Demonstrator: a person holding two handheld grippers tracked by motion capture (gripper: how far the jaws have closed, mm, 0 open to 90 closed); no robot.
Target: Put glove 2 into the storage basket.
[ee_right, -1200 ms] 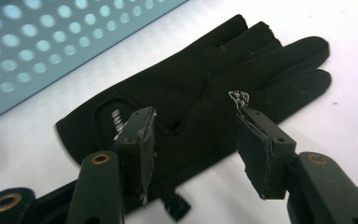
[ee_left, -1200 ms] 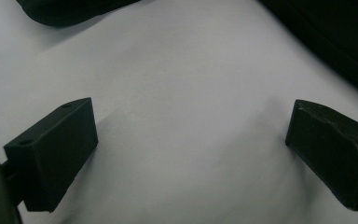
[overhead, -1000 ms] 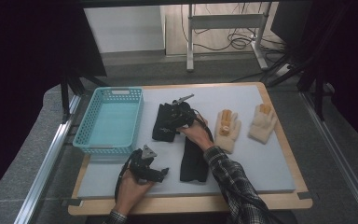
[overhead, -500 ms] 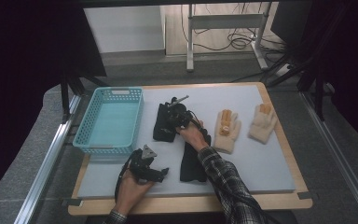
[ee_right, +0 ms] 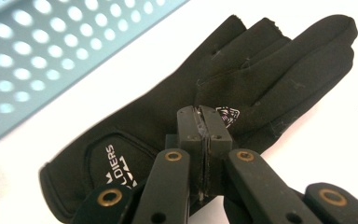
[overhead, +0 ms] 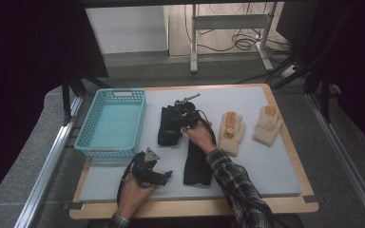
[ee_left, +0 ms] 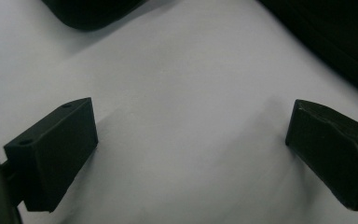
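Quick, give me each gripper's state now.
Left gripper: open, holding nothing.
Right gripper: shut on the black glove, pinching its fabric.

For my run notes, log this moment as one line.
right gripper: just closed, pinching black glove | left gripper: open over mat, holding nothing | basket: nothing inside | tan gloves: untouched

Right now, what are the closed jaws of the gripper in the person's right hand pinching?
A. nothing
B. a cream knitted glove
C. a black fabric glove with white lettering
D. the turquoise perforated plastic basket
C: in the right gripper view, the right gripper has its jaws shut together on a fold of the black fabric glove with white lettering, beside the turquoise perforated plastic basket.
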